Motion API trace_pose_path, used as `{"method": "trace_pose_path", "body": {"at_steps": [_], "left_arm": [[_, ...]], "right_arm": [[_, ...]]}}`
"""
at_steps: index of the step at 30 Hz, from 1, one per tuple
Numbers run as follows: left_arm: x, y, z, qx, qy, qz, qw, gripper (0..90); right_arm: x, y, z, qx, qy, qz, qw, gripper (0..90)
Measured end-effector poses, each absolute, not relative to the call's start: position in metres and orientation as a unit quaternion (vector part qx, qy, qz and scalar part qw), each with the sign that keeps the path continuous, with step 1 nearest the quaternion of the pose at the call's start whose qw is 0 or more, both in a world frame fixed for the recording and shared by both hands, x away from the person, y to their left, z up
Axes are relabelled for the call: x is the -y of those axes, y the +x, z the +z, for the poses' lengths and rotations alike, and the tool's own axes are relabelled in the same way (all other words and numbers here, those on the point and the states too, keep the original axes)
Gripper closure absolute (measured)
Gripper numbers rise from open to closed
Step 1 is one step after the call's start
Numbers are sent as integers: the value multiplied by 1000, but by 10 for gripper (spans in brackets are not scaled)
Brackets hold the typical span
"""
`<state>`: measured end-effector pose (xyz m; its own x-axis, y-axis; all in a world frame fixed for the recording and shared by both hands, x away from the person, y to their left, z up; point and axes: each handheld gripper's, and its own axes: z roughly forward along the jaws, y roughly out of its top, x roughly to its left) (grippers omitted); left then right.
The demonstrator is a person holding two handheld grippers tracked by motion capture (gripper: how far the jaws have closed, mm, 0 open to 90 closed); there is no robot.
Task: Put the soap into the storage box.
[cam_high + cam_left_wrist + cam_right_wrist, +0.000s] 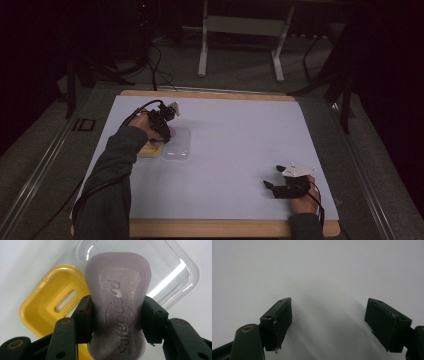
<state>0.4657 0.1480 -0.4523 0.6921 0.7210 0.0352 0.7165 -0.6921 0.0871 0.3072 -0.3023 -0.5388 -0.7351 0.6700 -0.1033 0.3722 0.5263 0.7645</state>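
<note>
A pale purple bar of soap point(117, 302) with embossed lettering is clamped between the jaws of my left gripper point(117, 322), which is shut on its sides. Beneath it lie a yellow soap dish point(50, 305) with a slotted bottom and a clear plastic lid point(172, 272) beside it. In the high view the left gripper point(162, 131) hangs over the yellow dish point(150, 150) and the clear lid point(179, 145) at the table's left. My right gripper point(274, 176) rests at the front right, jaws wide open over bare white surface point(327, 277), with nothing between them.
A white sheet point(235, 145) covers the wooden table point(225, 229). Cables trail from both grippers. Beyond the table's far edge stand a white frame's legs point(202, 60) and dark stands on the floor.
</note>
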Motion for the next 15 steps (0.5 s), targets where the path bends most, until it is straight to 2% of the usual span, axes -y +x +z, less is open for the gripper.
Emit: {"method": "trace_pose_path", "body": {"at_steps": [15], "left_arm": [[-158,466,-449,-417,907,37,45,500]], "right_arm": [[302,307,-539,-851,306,378,198,218]]}}
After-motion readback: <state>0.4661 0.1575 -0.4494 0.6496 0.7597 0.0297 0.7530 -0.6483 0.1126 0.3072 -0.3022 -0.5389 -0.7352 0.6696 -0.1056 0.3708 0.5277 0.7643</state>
